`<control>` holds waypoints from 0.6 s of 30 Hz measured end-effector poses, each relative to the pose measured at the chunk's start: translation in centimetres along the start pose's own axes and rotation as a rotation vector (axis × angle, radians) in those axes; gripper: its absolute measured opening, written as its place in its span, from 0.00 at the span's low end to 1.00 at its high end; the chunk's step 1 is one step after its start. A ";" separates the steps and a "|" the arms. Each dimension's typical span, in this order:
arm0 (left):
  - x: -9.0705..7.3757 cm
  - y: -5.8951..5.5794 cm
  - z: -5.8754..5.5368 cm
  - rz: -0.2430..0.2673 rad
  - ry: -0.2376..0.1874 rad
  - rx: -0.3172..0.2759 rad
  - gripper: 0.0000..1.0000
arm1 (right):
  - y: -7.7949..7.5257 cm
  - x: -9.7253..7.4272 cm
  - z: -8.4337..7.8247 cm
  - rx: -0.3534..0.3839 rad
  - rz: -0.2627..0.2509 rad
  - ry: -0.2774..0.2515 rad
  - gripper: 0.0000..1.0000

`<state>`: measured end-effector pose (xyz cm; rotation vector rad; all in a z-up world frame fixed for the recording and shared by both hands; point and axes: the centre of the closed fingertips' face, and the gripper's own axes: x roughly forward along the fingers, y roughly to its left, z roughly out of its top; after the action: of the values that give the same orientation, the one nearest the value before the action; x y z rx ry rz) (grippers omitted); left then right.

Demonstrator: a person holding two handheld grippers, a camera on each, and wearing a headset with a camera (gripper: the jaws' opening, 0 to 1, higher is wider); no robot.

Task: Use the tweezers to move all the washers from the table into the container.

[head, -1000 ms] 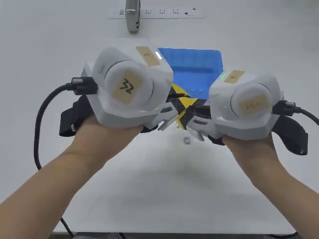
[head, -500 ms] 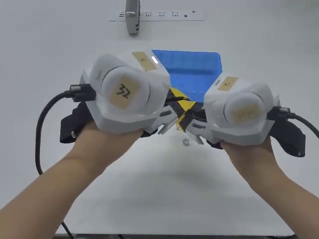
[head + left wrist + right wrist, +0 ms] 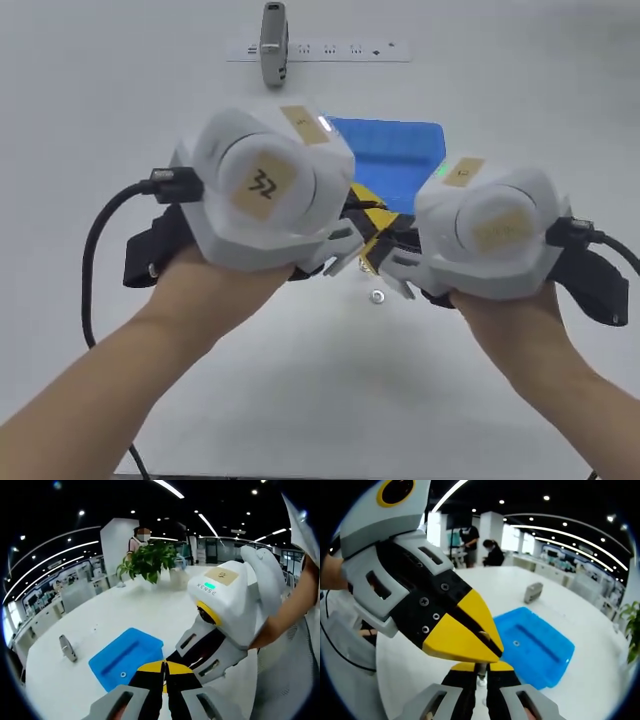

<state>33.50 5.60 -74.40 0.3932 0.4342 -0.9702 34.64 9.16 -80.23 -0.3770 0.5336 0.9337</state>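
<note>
My left gripper [image 3: 358,205] and right gripper [image 3: 380,235] meet tip to tip above the white table, just in front of the blue container [image 3: 392,150]. In the right gripper view my right gripper [image 3: 480,668] is shut on a thin metal piece, the tweezers [image 3: 480,670], which are mostly hidden. The left gripper's yellow jaws [image 3: 465,630] sit closed right above it. In the left gripper view my left gripper [image 3: 164,674] has its jaws pressed together. One washer [image 3: 377,296] lies on the table below the tips. Another washer [image 3: 123,674] lies in the container [image 3: 127,655].
A grey metal block [image 3: 272,45] stands beside a white power strip [image 3: 330,50] at the table's far edge. A black cable [image 3: 105,250] trails from the left gripper. Bare tabletop surrounds the container. People and a potted plant [image 3: 150,562] are far off.
</note>
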 end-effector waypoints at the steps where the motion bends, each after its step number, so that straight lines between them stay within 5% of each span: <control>1: -0.1 0.0 0.1 0.000 -0.001 0.001 0.00 | 0.0 -0.2 0.2 0.002 -0.001 -0.004 0.02; 18: -1.5 2.6 4.4 0.127 -0.089 0.050 0.00 | -2.6 -1.4 5.1 -0.053 -0.079 -0.093 0.02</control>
<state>35.74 5.73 -69.59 0.4162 0.3009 -0.8722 37.47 9.49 -75.07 -0.3980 0.4072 0.8860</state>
